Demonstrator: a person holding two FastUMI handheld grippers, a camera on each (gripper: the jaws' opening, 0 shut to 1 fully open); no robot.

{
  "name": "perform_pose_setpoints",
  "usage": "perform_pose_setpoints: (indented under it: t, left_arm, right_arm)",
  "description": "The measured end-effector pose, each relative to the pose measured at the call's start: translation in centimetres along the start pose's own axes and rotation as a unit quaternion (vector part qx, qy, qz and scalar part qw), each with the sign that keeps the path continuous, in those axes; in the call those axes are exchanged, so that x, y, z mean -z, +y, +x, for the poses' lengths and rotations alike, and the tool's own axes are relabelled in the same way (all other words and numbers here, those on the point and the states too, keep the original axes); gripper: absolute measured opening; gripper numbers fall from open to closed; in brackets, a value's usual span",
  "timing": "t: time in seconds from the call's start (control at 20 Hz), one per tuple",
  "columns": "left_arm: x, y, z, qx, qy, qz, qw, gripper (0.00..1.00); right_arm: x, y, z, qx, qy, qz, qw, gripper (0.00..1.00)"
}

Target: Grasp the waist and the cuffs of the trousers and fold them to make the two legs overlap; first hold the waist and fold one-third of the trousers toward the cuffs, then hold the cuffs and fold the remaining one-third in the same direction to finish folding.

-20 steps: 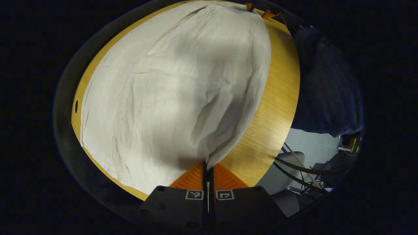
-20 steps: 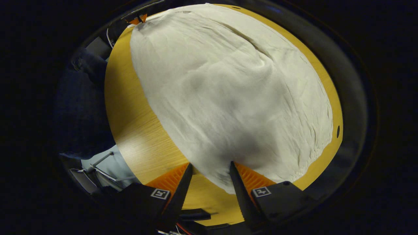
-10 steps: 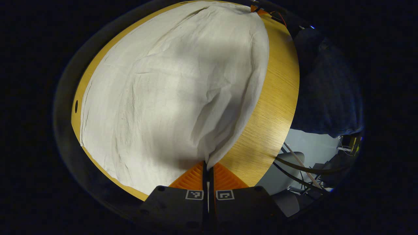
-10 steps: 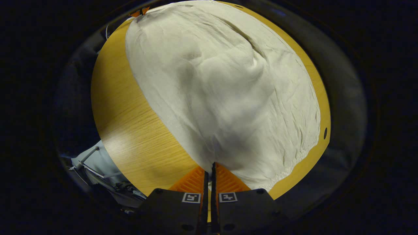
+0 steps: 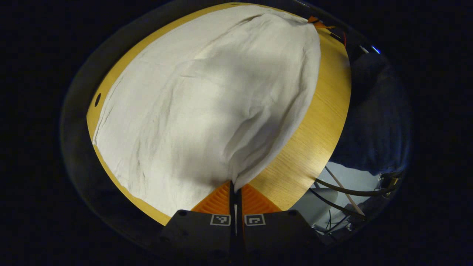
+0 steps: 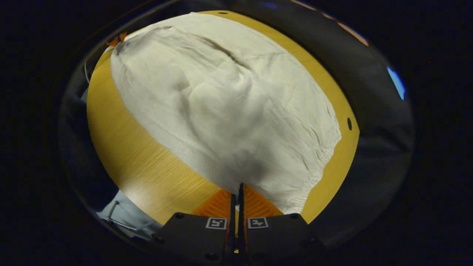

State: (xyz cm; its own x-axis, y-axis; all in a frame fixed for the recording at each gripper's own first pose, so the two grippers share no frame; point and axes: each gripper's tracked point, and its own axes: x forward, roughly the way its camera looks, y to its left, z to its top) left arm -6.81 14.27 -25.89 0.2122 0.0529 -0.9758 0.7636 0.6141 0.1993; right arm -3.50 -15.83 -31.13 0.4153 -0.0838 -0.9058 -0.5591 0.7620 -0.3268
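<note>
White trousers (image 5: 207, 103) lie spread over a round-looking wooden table (image 5: 314, 122). My left gripper (image 5: 235, 183) is shut on the near corner of the cloth, which rises in a fold from its fingers. In the right gripper view the same trousers (image 6: 229, 111) stretch away, with a gathered waist edge at the lower right. My right gripper (image 6: 236, 184) is shut on that end's near corner. Each view shows the other gripper small at the far end of the cloth: the right gripper (image 5: 317, 23) and the left gripper (image 6: 117, 38).
A bare strip of table (image 6: 129, 155) runs along the near side of the trousers. A person in dark clothing (image 5: 377, 122) stands beside the table. Cables (image 5: 340, 192) hang below its edge over a pale floor. A small hole (image 6: 349, 123) sits near the table rim.
My right gripper went from open around the cloth edge to shut on it. Both views then shifted a little, and the cloth between the grippers now stands slightly more raised.
</note>
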Motion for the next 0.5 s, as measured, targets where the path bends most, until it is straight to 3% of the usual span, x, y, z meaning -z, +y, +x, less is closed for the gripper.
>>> perform_pose_setpoints:
  t: [0.25, 0.5]
  left_arm:
    - [-5.0, 6.1, -4.3, -0.103, -0.071, -0.069, 0.990, 0.00]
    - [-12.5, 13.7, -7.8, -0.178, -0.165, -0.187, 0.952, 0.00]
  right_arm:
    - [-4.1, -3.9, -2.6, 0.060, -0.065, 0.143, 0.986, 0.06]
    - [-8.8, -7.7, -4.0, 0.088, -0.129, 0.242, 0.958, 0.06]
